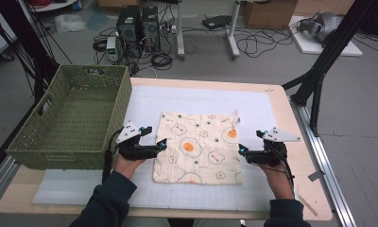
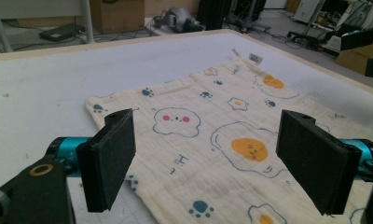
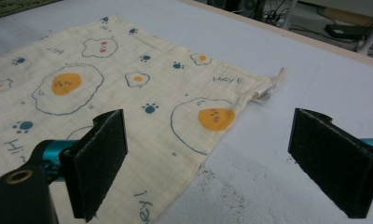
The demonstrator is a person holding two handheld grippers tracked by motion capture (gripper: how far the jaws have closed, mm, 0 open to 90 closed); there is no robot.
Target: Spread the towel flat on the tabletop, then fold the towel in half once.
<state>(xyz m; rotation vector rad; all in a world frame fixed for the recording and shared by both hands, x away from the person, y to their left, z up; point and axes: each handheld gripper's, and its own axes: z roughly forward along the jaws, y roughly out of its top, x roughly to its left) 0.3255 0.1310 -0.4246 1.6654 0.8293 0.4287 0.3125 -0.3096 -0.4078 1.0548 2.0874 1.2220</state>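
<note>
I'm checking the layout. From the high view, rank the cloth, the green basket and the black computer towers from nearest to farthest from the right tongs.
1. Cloth: just left of the right tongs, flat on the table.
2. Green basket: across the table, at its left edge.
3. Black computer towers: on the floor beyond the table.

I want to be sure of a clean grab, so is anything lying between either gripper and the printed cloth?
Nothing visible does. The left gripper sits at the left edge of the cloth and the right gripper at its right edge, both with fingers spread wide. Just bare white mat surrounds the cloth.
</note>
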